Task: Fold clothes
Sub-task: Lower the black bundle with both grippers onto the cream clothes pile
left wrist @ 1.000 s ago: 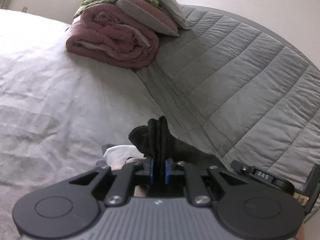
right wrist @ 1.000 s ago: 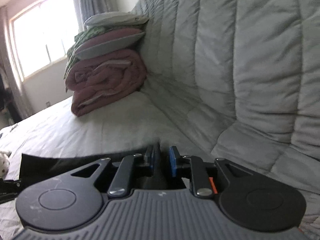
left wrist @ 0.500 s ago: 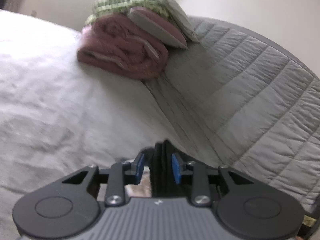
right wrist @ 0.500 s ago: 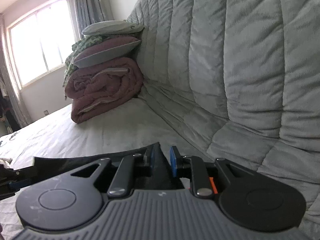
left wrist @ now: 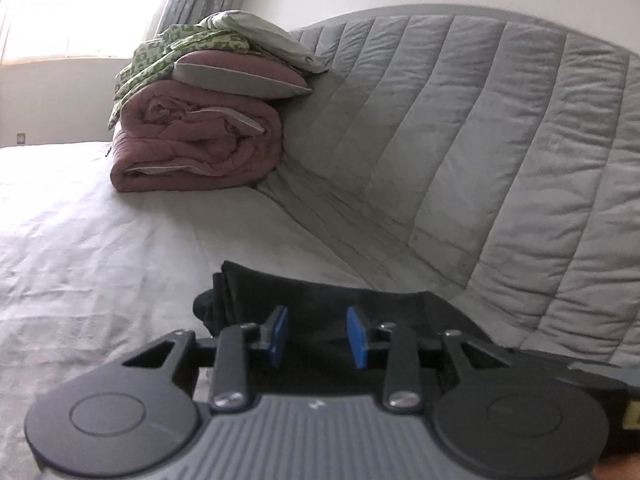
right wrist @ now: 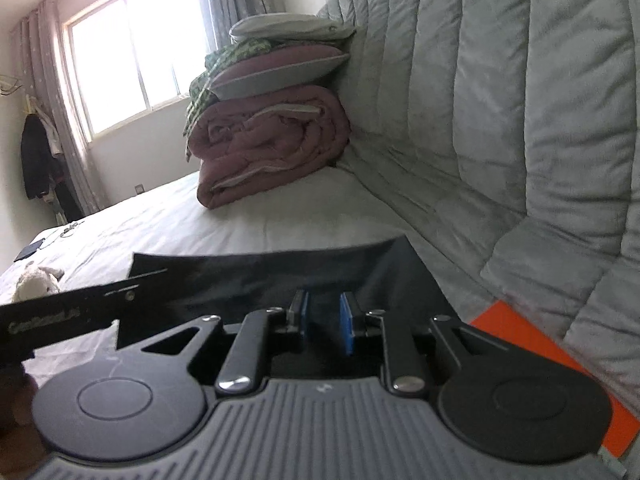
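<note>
Item: black garment (left wrist: 320, 300), soft, light and limp (best taken along a folded edge), lay on the bed (left wrist: 100, 240); left claw (left wrist: 318, 336) opening, pads clear of cloth; right claw (right wrist: 324, 322) narrow, pinching it.

Pink rolled quilt (left wrist: 196, 148) under pillows (left wrist: 240, 74), against grey quilted headboard (left wrist: 480, 140); orange board (right wrist: 532, 344).

We see a black garment (left wrist: 340, 304) on the white bedsheet (left wrist: 100, 240), with a dusty-pink rolled quilt (left wrist: 196, 144) at the far left. Above it lies a green-and-white patterned cloth (left wrist: 168, 52), and a grey quilted cover (left wrist: 480, 140) fills the right.
</note>
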Action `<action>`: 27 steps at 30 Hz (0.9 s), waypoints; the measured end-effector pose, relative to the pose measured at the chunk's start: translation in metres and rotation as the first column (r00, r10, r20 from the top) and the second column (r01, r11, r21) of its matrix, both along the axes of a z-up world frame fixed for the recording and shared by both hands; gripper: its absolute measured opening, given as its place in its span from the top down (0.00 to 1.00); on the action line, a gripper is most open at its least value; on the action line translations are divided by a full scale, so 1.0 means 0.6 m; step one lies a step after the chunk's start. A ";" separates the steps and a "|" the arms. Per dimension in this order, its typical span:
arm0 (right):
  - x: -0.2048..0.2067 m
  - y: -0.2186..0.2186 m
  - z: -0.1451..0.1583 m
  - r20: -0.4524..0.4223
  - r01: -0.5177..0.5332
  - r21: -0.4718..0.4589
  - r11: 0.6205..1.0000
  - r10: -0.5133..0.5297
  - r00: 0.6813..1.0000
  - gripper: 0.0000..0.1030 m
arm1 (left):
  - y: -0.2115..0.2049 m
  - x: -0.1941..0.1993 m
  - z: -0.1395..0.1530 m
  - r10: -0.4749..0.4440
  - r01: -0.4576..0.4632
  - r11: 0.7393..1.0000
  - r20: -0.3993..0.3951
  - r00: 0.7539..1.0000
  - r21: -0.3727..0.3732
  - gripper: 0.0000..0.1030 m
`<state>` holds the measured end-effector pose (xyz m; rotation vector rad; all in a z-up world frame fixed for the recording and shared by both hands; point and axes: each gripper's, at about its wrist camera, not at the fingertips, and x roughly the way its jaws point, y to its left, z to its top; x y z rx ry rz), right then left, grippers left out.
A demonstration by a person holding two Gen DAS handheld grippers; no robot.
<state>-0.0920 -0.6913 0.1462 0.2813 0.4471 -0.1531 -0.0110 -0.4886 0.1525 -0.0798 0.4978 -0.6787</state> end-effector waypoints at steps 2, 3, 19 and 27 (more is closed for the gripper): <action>0.000 -0.003 -0.006 -0.003 0.003 0.004 1.000 -0.003 1.000 0.79 | -0.004 0.002 -0.008 0.003 -0.003 1.000 0.004 1.000 0.014 0.68; -0.001 -0.002 -0.007 -0.001 0.003 0.005 1.000 -0.003 1.000 0.79 | -0.006 0.003 -0.012 0.005 -0.005 1.000 0.006 1.000 0.021 0.68; 0.004 0.004 -0.010 -0.021 0.034 -0.028 0.999 -0.034 0.999 0.75 | -0.023 0.018 -0.025 0.046 -0.046 0.994 0.003 0.999 0.099 0.68; 0.006 0.008 -0.015 -0.041 0.048 -0.083 0.995 -0.052 0.998 0.70 | -0.025 0.025 -0.032 0.063 -0.061 0.993 -0.010 0.998 0.101 0.68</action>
